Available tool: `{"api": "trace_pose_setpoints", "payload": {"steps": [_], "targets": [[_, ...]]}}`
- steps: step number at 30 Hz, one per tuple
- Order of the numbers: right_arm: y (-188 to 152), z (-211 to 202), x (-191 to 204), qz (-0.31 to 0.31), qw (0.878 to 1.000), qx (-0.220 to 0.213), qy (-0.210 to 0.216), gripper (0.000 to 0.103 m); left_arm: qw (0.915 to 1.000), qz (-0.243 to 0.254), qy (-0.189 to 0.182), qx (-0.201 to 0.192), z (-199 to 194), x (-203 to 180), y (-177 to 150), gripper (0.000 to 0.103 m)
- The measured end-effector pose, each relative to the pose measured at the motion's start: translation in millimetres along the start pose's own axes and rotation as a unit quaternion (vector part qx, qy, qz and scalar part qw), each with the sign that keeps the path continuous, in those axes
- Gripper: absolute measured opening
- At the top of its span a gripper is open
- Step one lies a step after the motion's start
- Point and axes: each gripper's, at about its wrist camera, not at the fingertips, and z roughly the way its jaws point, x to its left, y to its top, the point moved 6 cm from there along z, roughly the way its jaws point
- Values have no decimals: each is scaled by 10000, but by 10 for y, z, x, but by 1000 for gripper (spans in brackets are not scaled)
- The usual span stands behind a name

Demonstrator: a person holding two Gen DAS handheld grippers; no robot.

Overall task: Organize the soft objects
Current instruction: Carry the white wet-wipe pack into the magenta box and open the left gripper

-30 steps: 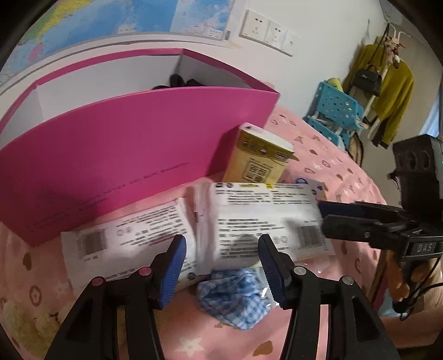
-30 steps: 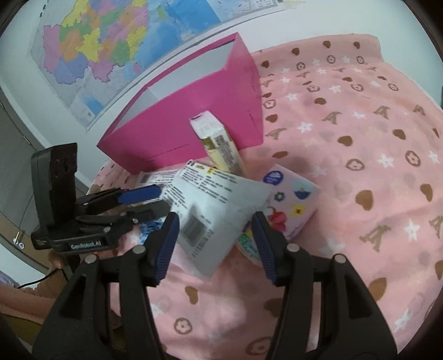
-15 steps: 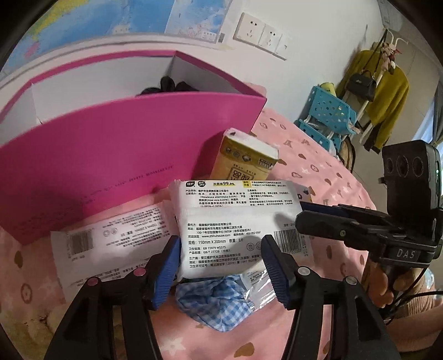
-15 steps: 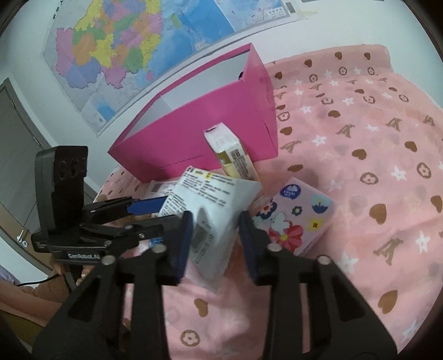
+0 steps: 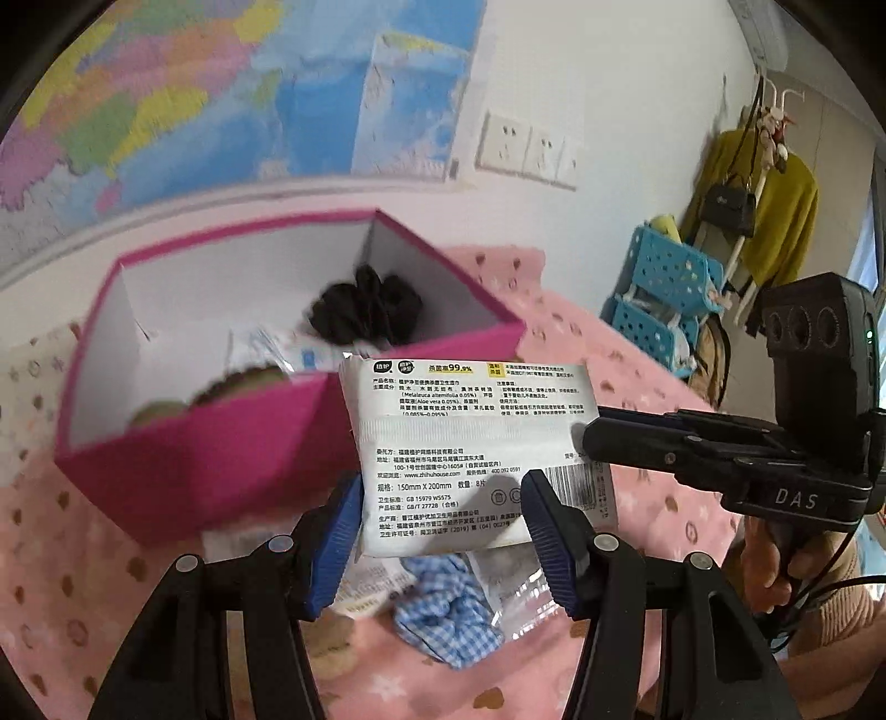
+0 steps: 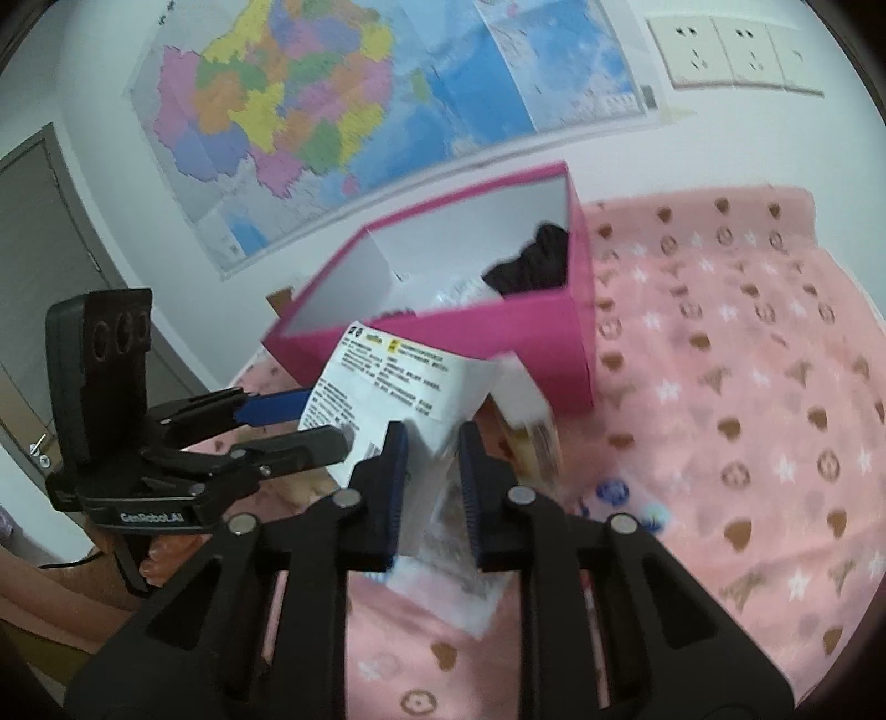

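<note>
Pink box [image 5: 232, 459] holds black cloth [image 5: 365, 310]; both tools, left [image 5: 437, 531] and right [image 6: 432, 482], clamp the white wipes pack [image 5: 470, 443].

White wall ahead, a big coloured map [image 6: 343, 111] taped across it, a row of white sockets [image 6: 731, 47] to its right. Grey door [image 6: 39, 266] off to one side. Over in the corner, a blue perforated shelf rack [image 5: 664, 288], and a mustard cardigan [image 5: 781, 216] with a black handbag [image 5: 728, 202] hanging above.
</note>
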Motion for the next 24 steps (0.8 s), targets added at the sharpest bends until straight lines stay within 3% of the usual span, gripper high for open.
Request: {"api": "trace_pose_setpoints", "payload": {"steps": [24], "targets": [[1055,624,254,-332,9981,-191,484,22,9956,-73,856,-386,-46,694,804,59]]}}
